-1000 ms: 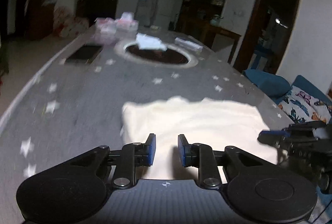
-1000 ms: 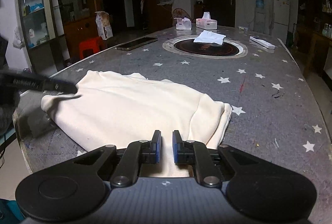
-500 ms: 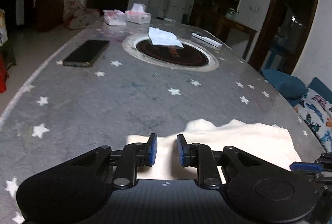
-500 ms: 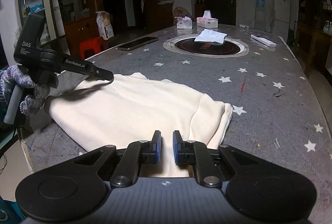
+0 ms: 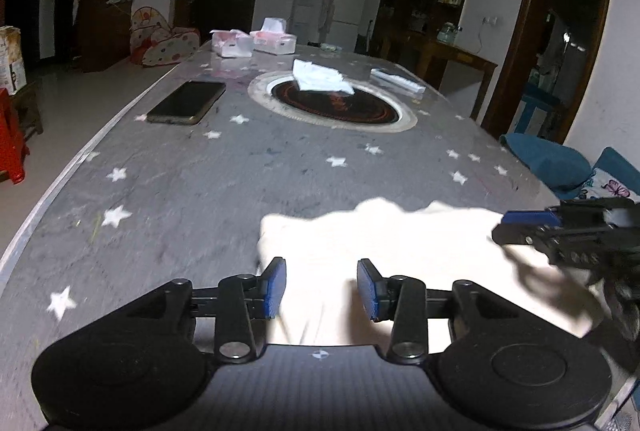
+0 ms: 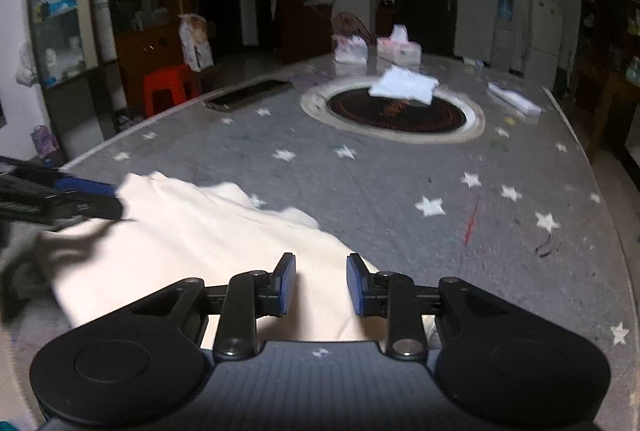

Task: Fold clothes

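A cream garment (image 5: 400,251) lies folded flat near the front edge of the grey star-patterned table (image 5: 240,183). My left gripper (image 5: 321,286) is open and empty, just above the garment's left part. My right gripper (image 6: 319,284) is open and empty above the garment's right end (image 6: 192,243). The right gripper also shows in the left wrist view (image 5: 560,235), over the garment's right edge. The left gripper also shows in the right wrist view (image 6: 60,195), over its left edge.
A phone (image 5: 188,102) lies at the table's left side. A round dark hob inset (image 5: 332,103) with a white cloth (image 5: 320,79) on it sits mid-table. Tissue boxes (image 5: 252,41) and a flat white pack (image 5: 398,79) lie at the far end. A blue sofa (image 5: 548,163) stands to the right.
Both grippers have opened their jaws wider. The left gripper has come back down over the garment; the right gripper has moved forward and tilted, so less cloth shows in its view.
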Demonstrator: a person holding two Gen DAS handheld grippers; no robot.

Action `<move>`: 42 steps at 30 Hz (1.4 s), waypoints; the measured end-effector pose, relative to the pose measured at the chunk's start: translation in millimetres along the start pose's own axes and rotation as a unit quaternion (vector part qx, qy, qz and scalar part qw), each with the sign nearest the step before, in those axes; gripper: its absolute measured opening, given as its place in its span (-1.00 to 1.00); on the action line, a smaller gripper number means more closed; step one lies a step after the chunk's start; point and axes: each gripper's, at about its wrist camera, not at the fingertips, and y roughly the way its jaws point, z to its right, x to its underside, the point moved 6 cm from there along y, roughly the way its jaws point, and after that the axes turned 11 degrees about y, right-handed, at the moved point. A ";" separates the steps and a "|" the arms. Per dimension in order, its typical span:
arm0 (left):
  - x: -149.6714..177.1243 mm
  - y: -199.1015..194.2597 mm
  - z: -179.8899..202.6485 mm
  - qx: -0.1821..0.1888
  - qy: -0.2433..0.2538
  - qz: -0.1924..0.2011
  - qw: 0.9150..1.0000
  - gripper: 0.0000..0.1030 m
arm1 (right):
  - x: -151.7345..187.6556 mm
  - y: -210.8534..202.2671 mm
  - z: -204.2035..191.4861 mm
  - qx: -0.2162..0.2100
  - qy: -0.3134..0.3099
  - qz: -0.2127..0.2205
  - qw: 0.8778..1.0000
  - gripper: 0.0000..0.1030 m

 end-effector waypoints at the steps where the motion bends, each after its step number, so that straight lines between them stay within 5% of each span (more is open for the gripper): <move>1: 2.2 -0.1 -1.9 -0.004 -0.001 -0.002 1.000 -0.14 | -0.5 5.5 2.1 0.002 0.001 -0.005 1.000 -0.48; 6: 10.4 0.9 -11.0 -0.015 -0.020 -0.012 1.000 -0.02 | 1.0 6.3 0.6 0.008 -0.006 -0.003 1.000 -0.46; 14: 19.0 -6.6 -14.5 -0.026 -0.030 -0.012 0.999 0.26 | -14.1 2.0 -24.6 -0.007 -0.036 0.008 0.999 -0.03; 30: 15.3 -25.9 -6.7 -0.033 -0.010 0.015 0.999 0.59 | -18.6 27.9 -50.8 -0.001 -0.065 -0.026 0.998 0.20; 42: 21.5 -28.3 -5.4 -0.044 -0.013 0.010 0.999 0.59 | -2.7 20.0 -100.2 -0.032 -0.109 -0.004 0.993 0.28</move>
